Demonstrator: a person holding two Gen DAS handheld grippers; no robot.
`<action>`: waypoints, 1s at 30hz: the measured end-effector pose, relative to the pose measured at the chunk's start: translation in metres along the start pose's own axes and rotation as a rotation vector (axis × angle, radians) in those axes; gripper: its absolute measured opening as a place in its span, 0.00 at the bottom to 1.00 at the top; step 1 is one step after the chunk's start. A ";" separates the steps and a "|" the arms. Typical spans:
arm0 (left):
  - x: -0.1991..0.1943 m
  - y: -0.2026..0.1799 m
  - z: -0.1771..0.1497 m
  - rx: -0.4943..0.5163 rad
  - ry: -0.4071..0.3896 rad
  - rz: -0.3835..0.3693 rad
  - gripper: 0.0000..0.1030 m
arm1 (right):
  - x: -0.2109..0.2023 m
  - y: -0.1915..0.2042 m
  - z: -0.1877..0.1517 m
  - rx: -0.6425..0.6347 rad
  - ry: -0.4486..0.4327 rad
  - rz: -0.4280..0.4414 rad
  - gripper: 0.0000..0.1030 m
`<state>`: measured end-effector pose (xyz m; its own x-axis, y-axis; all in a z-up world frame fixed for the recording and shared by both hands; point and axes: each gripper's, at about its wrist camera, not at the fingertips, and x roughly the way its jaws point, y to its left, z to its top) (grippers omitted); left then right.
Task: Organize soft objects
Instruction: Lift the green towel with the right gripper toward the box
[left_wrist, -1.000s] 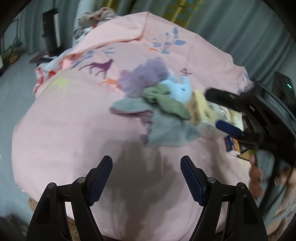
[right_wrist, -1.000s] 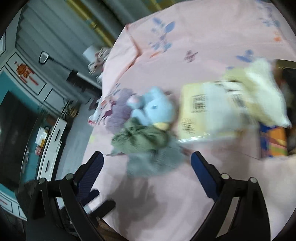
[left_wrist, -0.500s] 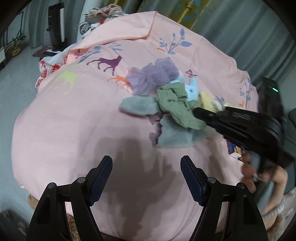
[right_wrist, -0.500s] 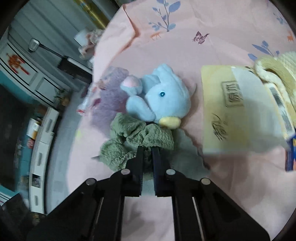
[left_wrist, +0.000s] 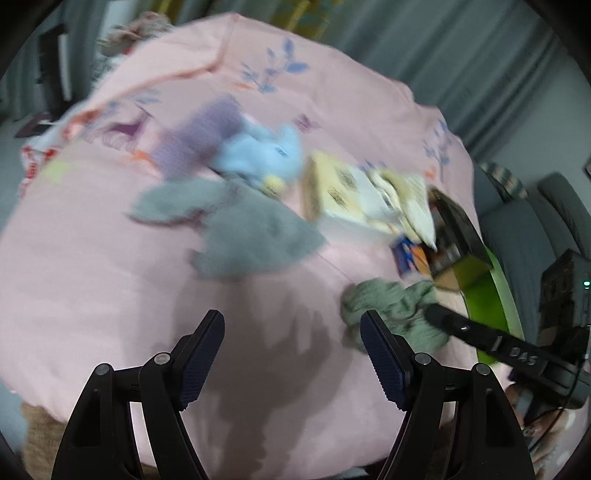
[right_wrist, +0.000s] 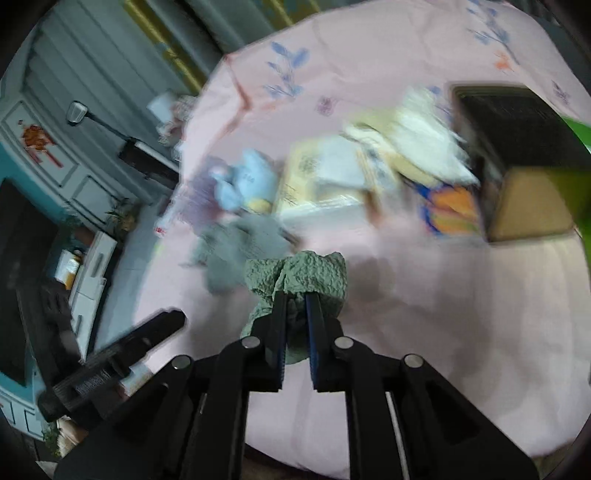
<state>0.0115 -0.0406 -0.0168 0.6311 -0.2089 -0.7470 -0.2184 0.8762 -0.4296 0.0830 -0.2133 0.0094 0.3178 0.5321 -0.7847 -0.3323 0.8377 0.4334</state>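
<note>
Right wrist view: the right gripper (right_wrist: 295, 306) is clamped on a green crinkled cloth (right_wrist: 301, 277), its fingers nearly together with the fabric bunched between them and spilling above the tips. The cloth is lifted over the pink bedsheet (right_wrist: 424, 314), near the middle of the frame. Beyond it to the left lies a grey cloth (right_wrist: 240, 247), with a blue plush toy (right_wrist: 247, 181) and a purple fuzzy item (right_wrist: 201, 192) further off, touching one another. Right of these sit a yellow packet (right_wrist: 321, 177), a cream-white fabric piece (right_wrist: 424, 140) and a dark open box (right_wrist: 517, 147) at far right; all are blurred.

Left wrist view: the left gripper (left_wrist: 291, 358) stands with its jaws wide apart and nothing between them, low over the sheet (left_wrist: 110, 295). The green cloth (left_wrist: 391, 310) appears at near right, pinched by the other tool (left_wrist: 436, 317), just beside a green basket rim (left_wrist: 502, 295).
</note>
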 end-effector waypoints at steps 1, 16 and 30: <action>0.007 -0.006 -0.004 0.010 0.022 -0.019 0.74 | 0.002 -0.011 -0.004 0.034 0.021 -0.013 0.14; 0.067 -0.068 -0.030 0.142 0.154 -0.080 0.51 | 0.022 -0.051 -0.009 0.161 0.040 0.058 0.62; 0.061 -0.103 -0.028 0.224 0.139 -0.147 0.22 | 0.020 -0.054 -0.014 0.184 0.030 0.169 0.26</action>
<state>0.0517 -0.1563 -0.0325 0.5323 -0.3843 -0.7543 0.0473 0.9031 -0.4268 0.0945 -0.2496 -0.0356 0.2442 0.6652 -0.7056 -0.2105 0.7466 0.6311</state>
